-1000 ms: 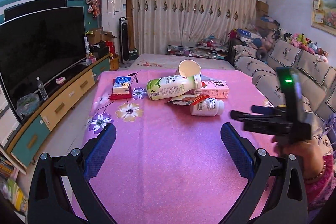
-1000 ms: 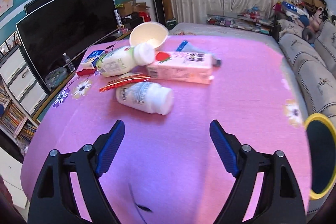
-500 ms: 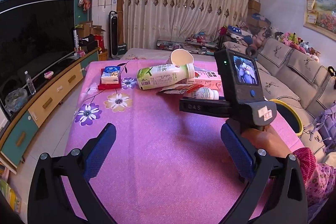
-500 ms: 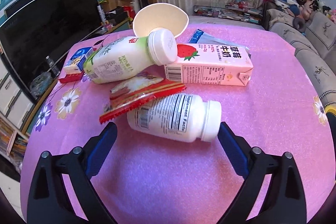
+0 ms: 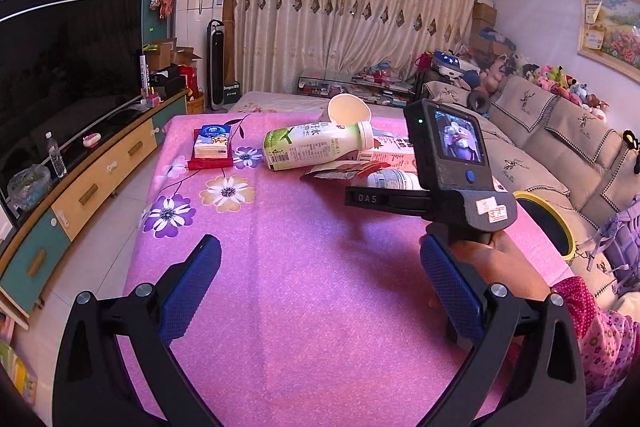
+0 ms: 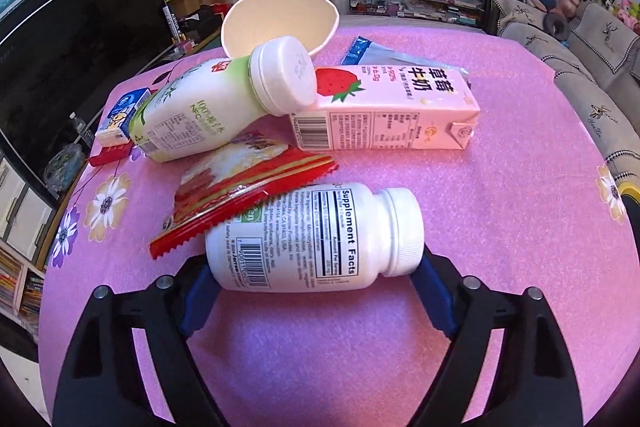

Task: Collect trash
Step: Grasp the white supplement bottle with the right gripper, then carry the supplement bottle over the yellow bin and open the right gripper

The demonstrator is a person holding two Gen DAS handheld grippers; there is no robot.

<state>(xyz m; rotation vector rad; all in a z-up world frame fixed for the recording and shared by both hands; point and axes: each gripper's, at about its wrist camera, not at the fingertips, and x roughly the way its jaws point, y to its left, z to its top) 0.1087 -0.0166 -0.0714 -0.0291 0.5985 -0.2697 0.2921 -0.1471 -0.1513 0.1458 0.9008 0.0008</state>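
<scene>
The white supplement bottle (image 6: 316, 239) lies on its side on the pink worktop (image 6: 500, 211), its label turned up with "Supplement Facts" and a barcode readable. It sits crosswise between the blue fingers (image 6: 196, 291) of the right gripper (image 6: 314, 285), base at the left finger and cap at the right one. The jaws have just been closing around it from a wider spread; they stand wide, and whether the pads already press on the bottle cannot be told from this view.

Just beyond the fingers, a red snack wrapper (image 6: 240, 191) overlaps the bottle's far left shoulder. Further ahead lies a green-and-white drink bottle (image 6: 196, 111) printed "100%" and "NFC", its cap resting against a pink strawberry milk carton (image 6: 392, 107) that bears the characters "草莓牛奶" and a strawberry picture. A tipped paper cup (image 6: 276, 19) lies behind them, and a small blue tissue pack (image 6: 124, 111) sits on a red holder far to the left.

The left gripper (image 5: 320, 287) hangs over bare worktop, fingers spread wide and grasping nothing, well short of the trash pile. Ahead of its right finger a hand (image 5: 492, 259) grips the other tool, whose bar reads "DAS".
</scene>
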